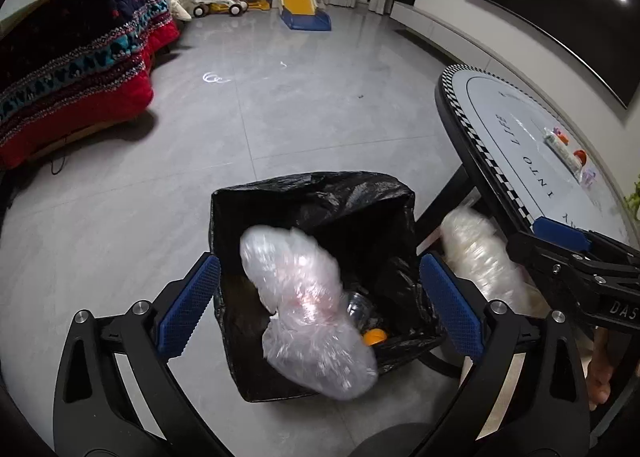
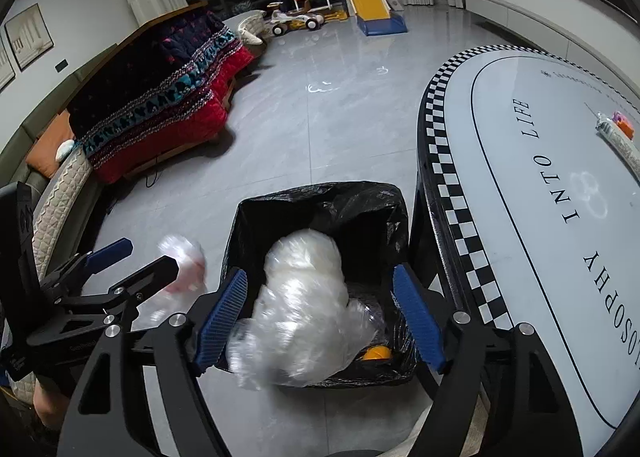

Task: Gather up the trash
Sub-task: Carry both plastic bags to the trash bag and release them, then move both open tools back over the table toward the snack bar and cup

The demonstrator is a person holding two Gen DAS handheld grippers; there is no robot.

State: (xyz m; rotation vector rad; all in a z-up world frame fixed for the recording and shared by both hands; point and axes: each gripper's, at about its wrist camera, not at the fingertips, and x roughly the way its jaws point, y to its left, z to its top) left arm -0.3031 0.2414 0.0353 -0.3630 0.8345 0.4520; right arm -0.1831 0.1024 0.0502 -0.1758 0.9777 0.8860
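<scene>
The left gripper [image 1: 316, 305] stands spread wide above a rectangular bin lined with a black plastic bag [image 1: 320, 193], its blue ribbed pads [image 1: 188, 305] clear of everything. Between them, blurred and touching neither pad, a crumpled clear plastic bag with a pinkish tint [image 1: 308, 313] hangs over the bin's mouth. The right gripper [image 2: 320, 321] is also parted, nothing pressed by its pads; a second crumpled clear plastic bag, whiter [image 2: 304, 297], lies blurred between them over the same bin, its lower left edge just beside the left-hand pad. Inside the liner, at about five o'clock, sit a small orange round object [image 1: 374, 336] and a clear bottle-like item. At three o'clock from the bin stands an oval white table with a black-and-white chequered rim [image 2: 440, 161], bearing small packets at its far end.
</scene>
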